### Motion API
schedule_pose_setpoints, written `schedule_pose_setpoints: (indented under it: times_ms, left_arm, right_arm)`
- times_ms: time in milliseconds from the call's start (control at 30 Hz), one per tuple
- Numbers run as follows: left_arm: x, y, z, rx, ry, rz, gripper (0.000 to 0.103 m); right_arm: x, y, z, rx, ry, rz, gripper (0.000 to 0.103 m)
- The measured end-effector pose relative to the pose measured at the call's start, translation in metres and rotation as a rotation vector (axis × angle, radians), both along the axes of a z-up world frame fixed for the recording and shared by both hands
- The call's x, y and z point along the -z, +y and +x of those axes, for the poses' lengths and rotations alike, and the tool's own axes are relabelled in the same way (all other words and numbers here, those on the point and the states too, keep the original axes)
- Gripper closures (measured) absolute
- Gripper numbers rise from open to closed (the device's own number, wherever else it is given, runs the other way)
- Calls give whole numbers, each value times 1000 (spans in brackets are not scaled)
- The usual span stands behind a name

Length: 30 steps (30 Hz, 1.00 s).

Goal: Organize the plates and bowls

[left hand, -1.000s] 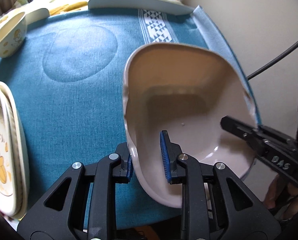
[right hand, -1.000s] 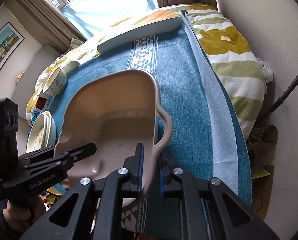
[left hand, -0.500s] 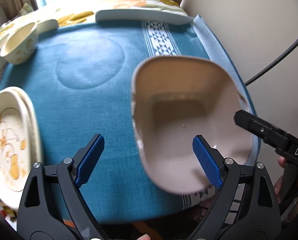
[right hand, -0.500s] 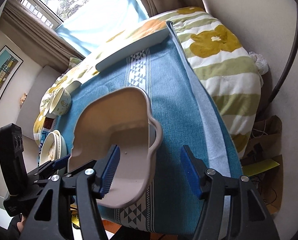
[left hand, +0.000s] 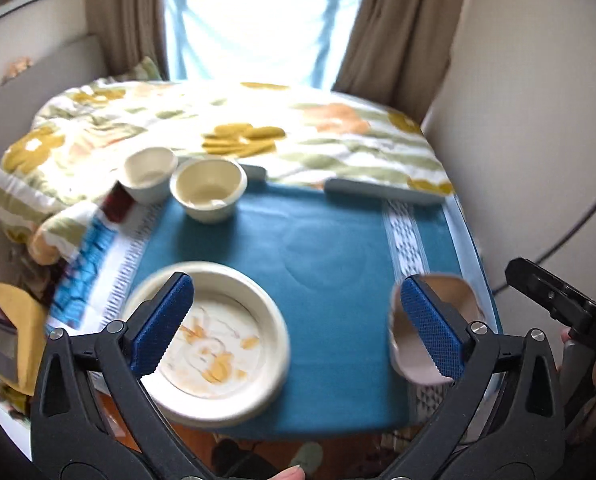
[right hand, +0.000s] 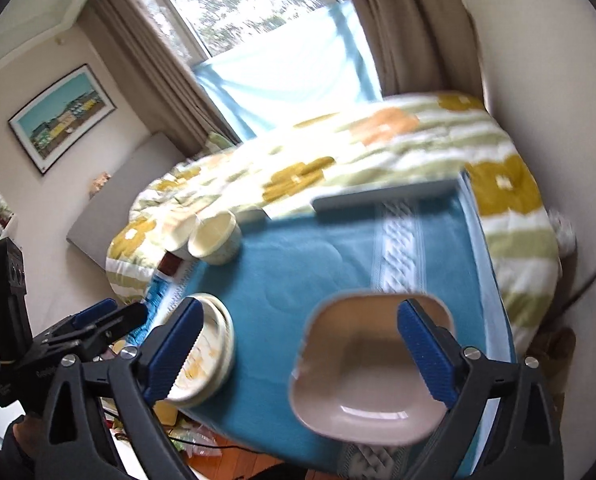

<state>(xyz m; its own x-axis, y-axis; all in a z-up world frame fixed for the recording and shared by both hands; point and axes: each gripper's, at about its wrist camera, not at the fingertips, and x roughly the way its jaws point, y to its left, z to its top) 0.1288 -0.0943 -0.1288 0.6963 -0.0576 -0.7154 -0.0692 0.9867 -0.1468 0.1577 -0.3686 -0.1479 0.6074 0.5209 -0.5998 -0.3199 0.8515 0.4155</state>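
Beige squarish dish (right hand: 372, 364) with rounded corners rests on teal cloth (right hand: 310, 264).

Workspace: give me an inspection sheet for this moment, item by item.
Surface: teal cloth with a white patterned band, spread on a floral quilt.
Job's things: beige square dish at the near right; stack of round plates at the near left; two small bowls at the far left.
Clutter: grey flat board at the cloth's far edge; a dark red thing beside the bowls, too blurred to name.
Grippers: left gripper and right gripper both opening, nothing between the jaws.
Cables: black cable along the right wall.
Surroundings: curtains, window, framed picture.
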Motion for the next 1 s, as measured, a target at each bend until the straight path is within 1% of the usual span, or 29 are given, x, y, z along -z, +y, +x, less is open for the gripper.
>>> schedule_pose_setpoints:
  times_ms: [67,133,200,300,400,500,567,633,700,733,767,800,833,867,900,933,967,1000]
  left_arm:
    - [-7,21,8,-13,-1,8,0]
    - [-12,45,17,-36,-6,6,0]
    - [-17,71,26,-46,-20,-27,0]
    - [-21,108,45,-55,-33,-73,0]
    - [-18,139,71,-59,-4,-94,0]
    - [1,166,104,-53,52,-137,3]
    - [19,180,127,-61,111,-151,7]
    - [42,191,150,-62,174,-161,8]
    - [66,198,171,-45,224,-189,14]
    - [79,198,181,-36,249,-196,22]
    - [91,198,190,-26,273,-200,33]
    - [105,198,200,-15,299,-206,38]
    - [116,197,209,-5,318,-211,45]
    - [128,196,216,2,333,-219,52]
    - [139,196,223,9,349,-230,56]
    - [148,195,228,17,363,-244,63]
    - [155,195,231,26,371,-258,68]
    - [161,194,235,38,377,-263,69]
  right_arm:
    - [-13,23,9,-34,-34,-25,6]
    - [-24,47,21,-63,-32,-84,6]
    - [-31,70,31,-76,-43,-119,6]
    - [-39,95,46,-62,-66,-124,6]
    - [-40,126,74,-59,-53,-152,6]
    - [-25,160,112,-86,22,-153,6]
    - [-7,181,140,-99,89,-154,6]
    - [11,199,160,-104,144,-161,6]
    - [32,216,178,-106,194,-170,9]
    - [44,224,188,-108,223,-177,10]
    - [57,232,196,-113,250,-183,17]
    - [71,239,203,-120,280,-185,27]
    - [83,245,208,-127,305,-187,32]
    - [97,251,213,-135,331,-190,41]
    - [106,256,217,-140,350,-193,49]
    - [116,259,220,-144,370,-190,53]
    - [123,262,221,-147,384,-181,62]
    - [127,264,222,-149,393,-174,71]
